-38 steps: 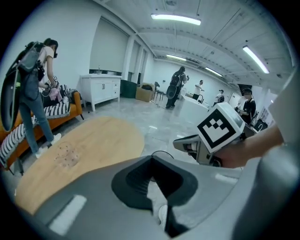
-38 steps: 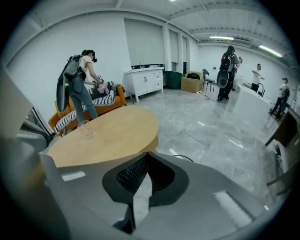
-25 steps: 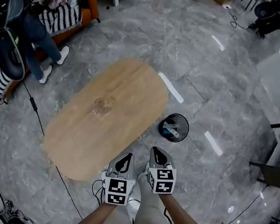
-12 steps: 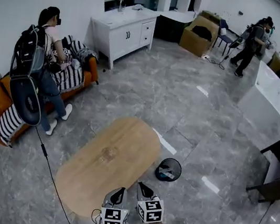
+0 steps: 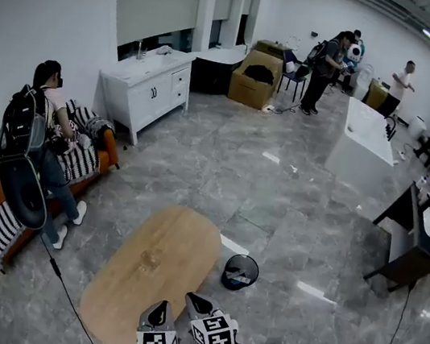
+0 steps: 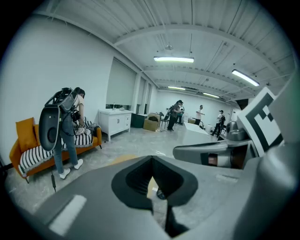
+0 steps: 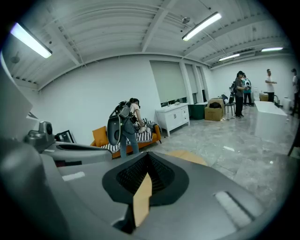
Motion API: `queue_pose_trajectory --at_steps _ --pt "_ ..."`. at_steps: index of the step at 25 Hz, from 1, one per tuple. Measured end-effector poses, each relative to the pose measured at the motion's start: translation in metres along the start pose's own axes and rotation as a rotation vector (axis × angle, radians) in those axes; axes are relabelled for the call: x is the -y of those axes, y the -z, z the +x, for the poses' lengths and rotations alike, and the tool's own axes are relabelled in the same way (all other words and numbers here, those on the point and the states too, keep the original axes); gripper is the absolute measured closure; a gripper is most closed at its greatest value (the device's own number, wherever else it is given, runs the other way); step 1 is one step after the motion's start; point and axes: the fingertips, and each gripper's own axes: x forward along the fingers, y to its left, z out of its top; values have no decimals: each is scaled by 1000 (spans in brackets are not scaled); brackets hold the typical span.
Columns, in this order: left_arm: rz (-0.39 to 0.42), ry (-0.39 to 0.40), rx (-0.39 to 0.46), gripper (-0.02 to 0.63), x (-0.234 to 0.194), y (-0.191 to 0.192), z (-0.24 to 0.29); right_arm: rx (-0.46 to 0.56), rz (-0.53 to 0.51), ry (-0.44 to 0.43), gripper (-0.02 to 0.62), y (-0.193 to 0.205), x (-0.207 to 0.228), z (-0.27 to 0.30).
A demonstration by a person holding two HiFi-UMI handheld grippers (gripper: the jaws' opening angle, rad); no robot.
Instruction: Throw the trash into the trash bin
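Both grippers have risen: left gripper (image 5: 160,310) and right gripper (image 5: 193,301) hang side by side above the near end of the wooden table (image 5: 152,263), each with jaws closed together, empty. Pale trash (image 5: 240,278) lies inside the black trash bin (image 5: 256,269), standing on the floor just off the table's right edge.

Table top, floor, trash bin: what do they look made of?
Table top: wood or wood veneer, matte; light tan with faint grain.
Floor: polished stone or marble-look tile; grey veining, seams, lamp reflections.
Trash bin: black, round, open-topped; plastic or metal mesh, too small to tell.
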Motion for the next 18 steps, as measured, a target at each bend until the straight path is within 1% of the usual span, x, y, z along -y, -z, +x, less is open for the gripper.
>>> queue_pose_trajectory --at_steps 4,8,11,15,18 --pt "22 21 27 604 -1 -7 -25 33 -17 -13 572 -1 -26 -15" --pt "28 40 59 604 -3 -14 -47 76 -56 -35 572 -11 -49 -22" --pt "40 50 65 604 -7 -8 -57 108 -86 -25 574 -14 -59 -26" --pt "38 41 57 604 -18 2 -70 103 -89 -20 574 -7 -74 -28" --pt "34 45 39 604 -18 13 -81 80 -71 -16 574 7 -82 -35"
